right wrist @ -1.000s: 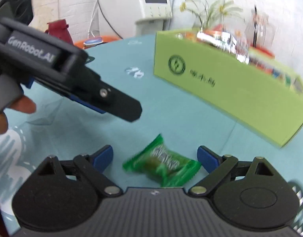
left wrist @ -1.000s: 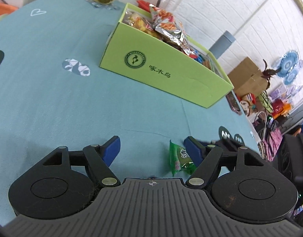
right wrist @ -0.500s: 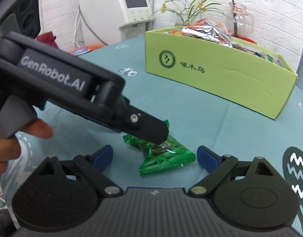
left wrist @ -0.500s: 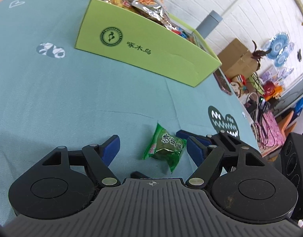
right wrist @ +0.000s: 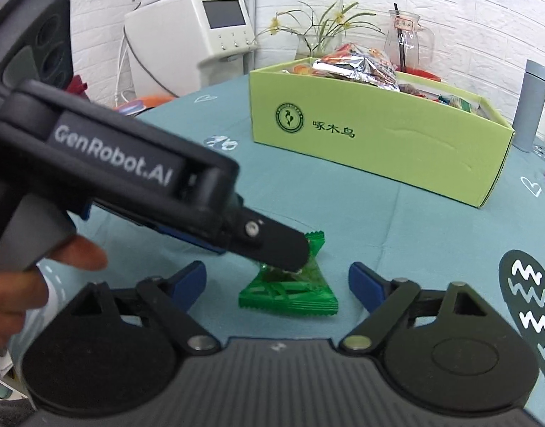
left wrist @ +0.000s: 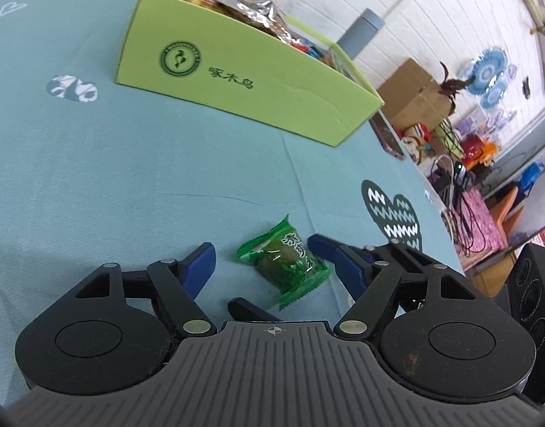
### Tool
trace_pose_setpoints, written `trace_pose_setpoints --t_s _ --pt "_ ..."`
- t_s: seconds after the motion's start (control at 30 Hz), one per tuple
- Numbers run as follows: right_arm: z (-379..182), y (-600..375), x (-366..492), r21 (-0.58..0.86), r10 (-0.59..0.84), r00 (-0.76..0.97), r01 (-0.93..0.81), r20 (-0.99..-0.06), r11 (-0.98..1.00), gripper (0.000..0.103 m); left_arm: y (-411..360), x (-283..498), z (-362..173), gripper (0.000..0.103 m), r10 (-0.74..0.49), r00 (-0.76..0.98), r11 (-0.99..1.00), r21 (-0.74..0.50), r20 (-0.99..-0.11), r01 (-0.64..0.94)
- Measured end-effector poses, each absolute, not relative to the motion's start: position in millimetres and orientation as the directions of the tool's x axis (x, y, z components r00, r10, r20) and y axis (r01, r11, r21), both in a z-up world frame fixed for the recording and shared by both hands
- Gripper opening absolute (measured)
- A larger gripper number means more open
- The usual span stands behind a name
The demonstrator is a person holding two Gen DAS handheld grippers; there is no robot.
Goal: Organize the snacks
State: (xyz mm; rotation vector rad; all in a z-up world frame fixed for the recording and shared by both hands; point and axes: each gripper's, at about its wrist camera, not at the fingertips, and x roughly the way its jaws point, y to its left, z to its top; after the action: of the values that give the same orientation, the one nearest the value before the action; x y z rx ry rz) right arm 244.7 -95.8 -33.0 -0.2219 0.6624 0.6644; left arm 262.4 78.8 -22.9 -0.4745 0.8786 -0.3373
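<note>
Between the spread fingers of both hand-held grippers, left (left wrist: 265, 259) and right (right wrist: 276, 279), one green snack packet (left wrist: 285, 260) lies ungrasped on the bench (left wrist: 112, 163). Ahead, the green box (left wrist: 237, 74) already holds many snacks; apparently only this packet remains.

Green snack packet (left wrist: 285, 262) w/ darker green centre, lying near tablecloth's (left wrist: 94, 178) near edge. Cloth teal w/ white heart outlines & a dark heart (left wrist: 393, 213) w/ white zigzags by the right edge. Lime-green box (left wrist: 244, 74) w/ dark green logo & lettering toward the far edge; silver/orange packets (left wrist: 251, 3) in it. Gripper pads (left wrist: 197, 267) blue, bodies black.
</note>
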Motion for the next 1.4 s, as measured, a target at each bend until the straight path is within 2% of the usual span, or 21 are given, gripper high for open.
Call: trace_pose_setpoints --t_s 0.03,0.07,0.17,0.3,0.47,0.63,0.73,0.83,0.97,1.03,1.1,1.13,1.17,1.23,1.33,1.4 --pt "-35 -95 246 0.012 0.494 0.591 -0.633 -0.638 0.774 0.075 75 263 -23 0.052 -0.462 0.599 0.854 -0.511 -0.655 0.099" --pt "-35 -96 245 0.000 0.494 0.599 -0.636 -0.630 0.772 0.062 72 264 -23 0.034 -0.459 0.595 0.860 -0.498 -0.659 0.112" --pt "-32 -98 247 0.016 0.500 0.599 -0.631 -0.626 0.776 0.052 62 264 -24 0.021 -0.453 0.585 0.874 -0.465 -0.672 0.142" --pt "-26 -103 244 0.026 0.504 0.592 -0.632 -0.629 0.775 0.052 58 271 -16 0.020 -0.452 0.584 0.874 -0.466 -0.674 0.137" --pt "-3 -115 263 0.031 0.515 0.633 -0.613 -0.578 0.789 0.052 53 302 19 0.020 -0.475 0.610 0.859 -0.484 -0.634 0.165" --pt "45 -114 316 -0.073 0.496 0.715 -0.602 -0.492 0.795 0.057 44 371 82 0.020 -0.471 0.676 0.864 -0.451 -0.567 0.223" --pt "67 -113 358 -0.102 0.489 0.738 -0.593 -0.464 0.798 0.060 42 417 99 0.020 -0.457 0.696 0.873 -0.430 -0.554 0.231" --pt "70 -107 407 -0.093 0.483 0.727 -0.593 -0.487 0.800 0.060 39 460 89 0.020 -0.430 0.686 0.889 -0.406 -0.587 0.210" --pt "47 -100 461 -0.062 0.466 0.669 -0.606 -0.580 0.793 0.060 35 505 53 0.021 -0.391 0.638 0.911 -0.378 -0.664 0.165" --pt "35 -93 482 -0.054 0.463 0.638 -0.620 -0.615 0.783 0.066 34 506 47 0.027 -0.370 0.665 0.923 -0.339 -0.649 0.183" --pt "30 -92 487 -0.051 0.467 0.633 -0.624 -0.617 0.780 0.075 32 501 47 0.041 -0.385 0.675 0.919 -0.330 -0.629 0.216" --pt "29 -92 487 -0.050 0.469 0.633 -0.626 -0.616 0.778 0.078 33 499 48 0.054 -0.398 0.679 0.913 -0.339 -0.616 0.228" --pt "29 -90 483 -0.059 0.467 0.640 -0.624 -0.610 0.779 0.084 34 496 51 0.062 -0.404 0.688 0.910 -0.344 -0.603 0.233" --pt "29 -96 471 -0.077 0.452 0.671 -0.603 -0.588 0.794 0.097 36 485 63 0.064 -0.399 0.722 0.911 -0.338 -0.565 0.239" --pt "40 -107 449 -0.058 0.474 0.703 -0.588 -0.530 0.807 0.102 44 453 87 0.075 -0.408 0.769 0.903 -0.341 -0.492 0.261" --pt "49 -117 423 -0.060 0.474 0.739 -0.566 -0.479 0.822 0.102 51 423 101 0.081 -0.405 0.802 0.901 -0.341 -0.439 0.268"
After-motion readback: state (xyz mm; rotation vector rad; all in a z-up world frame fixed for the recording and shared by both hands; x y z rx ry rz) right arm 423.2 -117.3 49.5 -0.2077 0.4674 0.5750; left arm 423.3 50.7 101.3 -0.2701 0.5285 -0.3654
